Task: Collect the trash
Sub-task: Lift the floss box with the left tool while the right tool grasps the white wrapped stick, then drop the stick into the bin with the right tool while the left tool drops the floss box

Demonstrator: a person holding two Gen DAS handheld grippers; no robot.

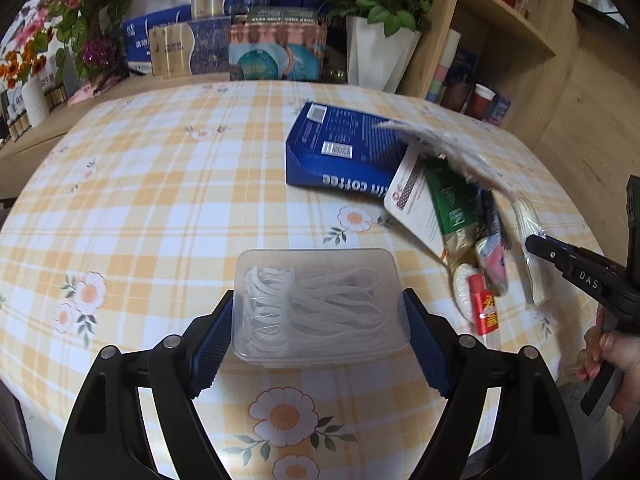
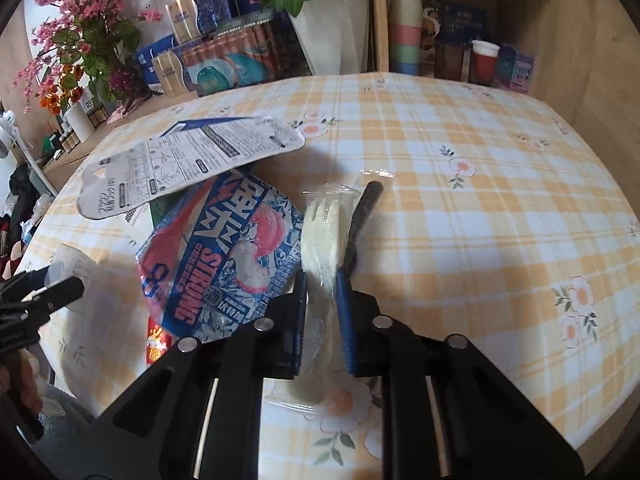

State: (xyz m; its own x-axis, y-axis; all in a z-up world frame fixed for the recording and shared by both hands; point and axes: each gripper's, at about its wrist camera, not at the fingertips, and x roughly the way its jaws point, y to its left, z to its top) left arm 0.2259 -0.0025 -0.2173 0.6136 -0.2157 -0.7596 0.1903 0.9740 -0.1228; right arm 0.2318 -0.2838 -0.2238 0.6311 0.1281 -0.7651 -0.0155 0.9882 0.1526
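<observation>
Wrapped fork between right fingers, pinched

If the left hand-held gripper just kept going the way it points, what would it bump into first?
Probably the blue coffee box. The left hand-held gripper already holds the clear plastic box, with bare tablecloth between, though depth is hard to judge.

A lived-in home, this: a tabletop under a yellow-and-white checked cloth with printed daisies, red fabric roses in a white paper-wrapped pot, pink blossom sprays, stacked gift boxes, and light wooden shelving holding pastel cups.
</observation>
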